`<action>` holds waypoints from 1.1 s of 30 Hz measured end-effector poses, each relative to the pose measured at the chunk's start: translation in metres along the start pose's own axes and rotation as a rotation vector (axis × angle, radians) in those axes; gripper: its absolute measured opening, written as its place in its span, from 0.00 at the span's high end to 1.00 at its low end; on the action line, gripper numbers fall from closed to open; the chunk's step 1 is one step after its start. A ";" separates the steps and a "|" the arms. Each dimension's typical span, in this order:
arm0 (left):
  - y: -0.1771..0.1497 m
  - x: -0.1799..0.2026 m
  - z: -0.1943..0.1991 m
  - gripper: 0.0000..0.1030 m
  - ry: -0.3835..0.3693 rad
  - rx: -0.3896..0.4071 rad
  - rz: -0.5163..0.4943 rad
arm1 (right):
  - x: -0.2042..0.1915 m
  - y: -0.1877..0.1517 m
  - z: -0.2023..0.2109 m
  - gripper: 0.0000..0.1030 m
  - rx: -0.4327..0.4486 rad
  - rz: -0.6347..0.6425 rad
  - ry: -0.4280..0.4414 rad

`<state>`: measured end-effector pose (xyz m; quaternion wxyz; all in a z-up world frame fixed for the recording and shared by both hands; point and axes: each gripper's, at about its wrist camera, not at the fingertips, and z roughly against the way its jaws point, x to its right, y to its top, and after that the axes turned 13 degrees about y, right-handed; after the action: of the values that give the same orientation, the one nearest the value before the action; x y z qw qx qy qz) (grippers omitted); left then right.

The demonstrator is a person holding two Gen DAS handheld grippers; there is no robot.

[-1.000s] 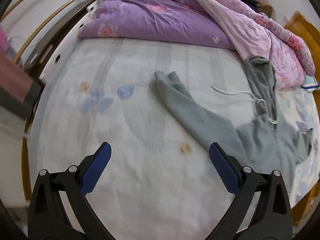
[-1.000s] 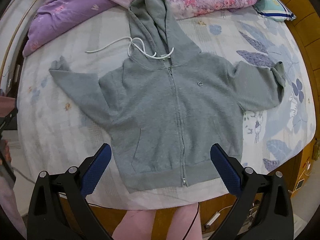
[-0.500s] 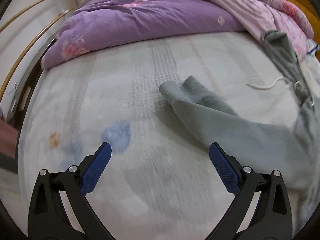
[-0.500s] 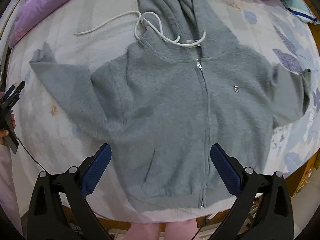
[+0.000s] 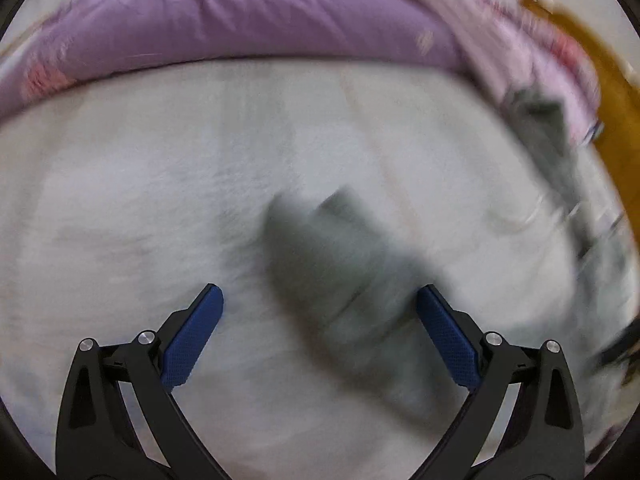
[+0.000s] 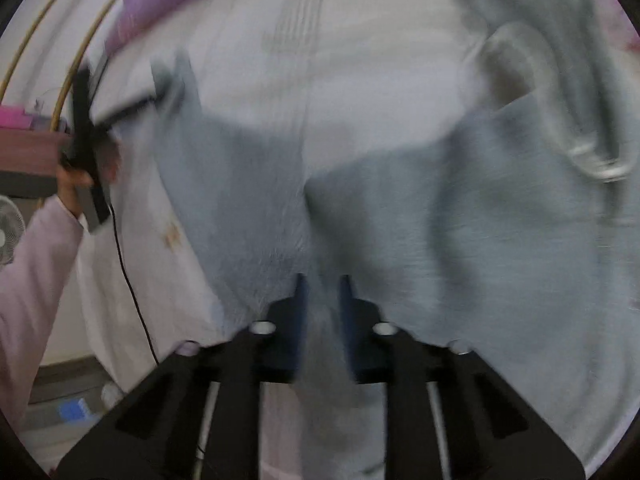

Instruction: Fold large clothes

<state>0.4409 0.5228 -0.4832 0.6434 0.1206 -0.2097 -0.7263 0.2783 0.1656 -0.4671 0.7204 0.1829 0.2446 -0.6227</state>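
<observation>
With the right tongs (image 6: 322, 292) pinched on the grey hoodie (image 6: 460, 220) near its armpit and the left tongs (image 5: 318, 304) wide open, empty, its sleeve (image 5: 332, 264) just ahead between the pads, a shallow pinch could slip.

One grey hoodie (image 6: 460, 220), one purple duvet (image 5: 240, 20), two claws (image 5: 318, 300).

The left gripper (image 5: 319, 305) has its 2 blue fingers (image 5: 192, 340) spread wide above the white bed (image 5: 120, 208). A blurred grey sleeve (image 5: 332, 272) lies between them, and a purple quilt (image 5: 240, 16) lies behind.
</observation>
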 end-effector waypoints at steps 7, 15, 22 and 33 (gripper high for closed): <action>0.034 0.042 -0.016 0.25 -0.308 -0.102 0.135 | 0.029 0.000 -0.006 0.93 0.039 -0.172 0.093; 0.061 0.061 0.020 0.24 -0.211 -0.112 -0.099 | 0.039 0.002 0.005 0.93 0.023 -0.176 0.141; 0.077 0.028 0.001 0.21 -0.158 -0.113 -0.329 | 0.061 -0.003 0.015 0.93 0.014 -0.185 0.197; 0.061 -0.005 -0.017 0.23 -0.405 -0.318 -0.482 | 0.094 -0.008 0.025 0.93 -0.010 -0.202 0.274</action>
<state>0.5034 0.5206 -0.4700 0.4094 -0.0817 -0.1830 -0.8901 0.2831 0.0743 -0.5005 0.6150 0.2372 0.3607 -0.6599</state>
